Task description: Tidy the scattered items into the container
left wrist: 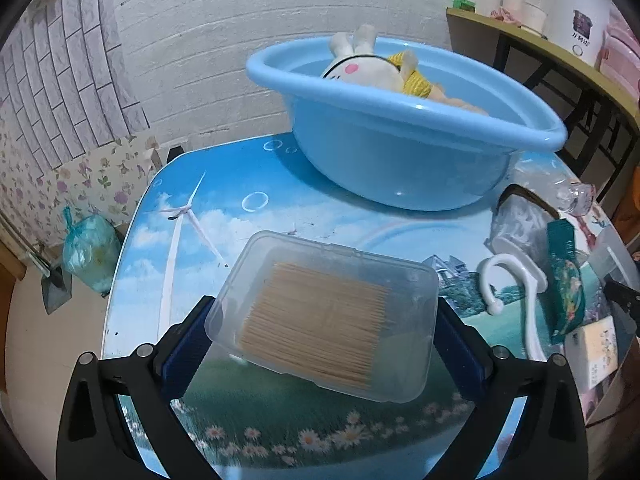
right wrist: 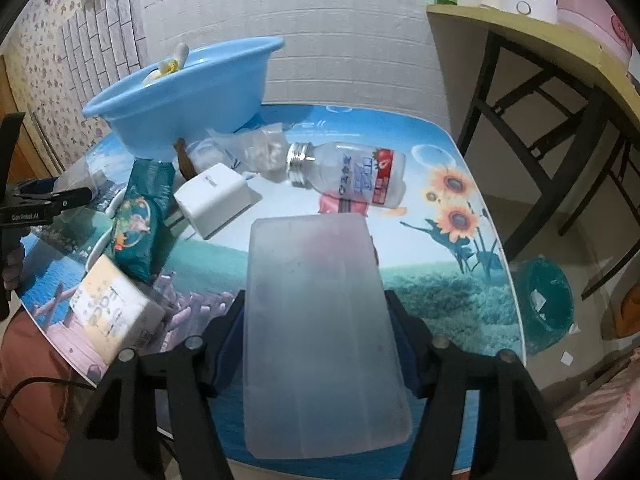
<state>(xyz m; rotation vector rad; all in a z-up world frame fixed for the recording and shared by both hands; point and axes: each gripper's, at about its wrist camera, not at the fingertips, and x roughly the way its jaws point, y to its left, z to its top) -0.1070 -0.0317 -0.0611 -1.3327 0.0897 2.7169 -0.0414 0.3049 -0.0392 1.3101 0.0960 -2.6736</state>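
My left gripper (left wrist: 322, 316) is shut on a clear plastic toothpick box (left wrist: 324, 312), held tilted above the table. The blue basin (left wrist: 400, 168) stands ahead at the table's far side with a plush rabbit (left wrist: 372, 64) inside. My right gripper (right wrist: 316, 312) is shut on a frosted plastic box (right wrist: 320, 328), held above the table's near edge. The basin (right wrist: 188, 92) shows far left in the right wrist view. Scattered items lie between: an empty bottle (right wrist: 352, 176), a white charger (right wrist: 212, 204), a teal packet (right wrist: 138, 220), a cream carton (right wrist: 112, 308).
A white hook (left wrist: 508, 292) and a glass jar (left wrist: 520, 224) lie right of the left gripper. A crumpled clear bag (right wrist: 260, 144) sits by the basin. A wooden shelf (right wrist: 540, 48) with appliances stands right of the table; a green bin (right wrist: 548, 304) is on the floor.
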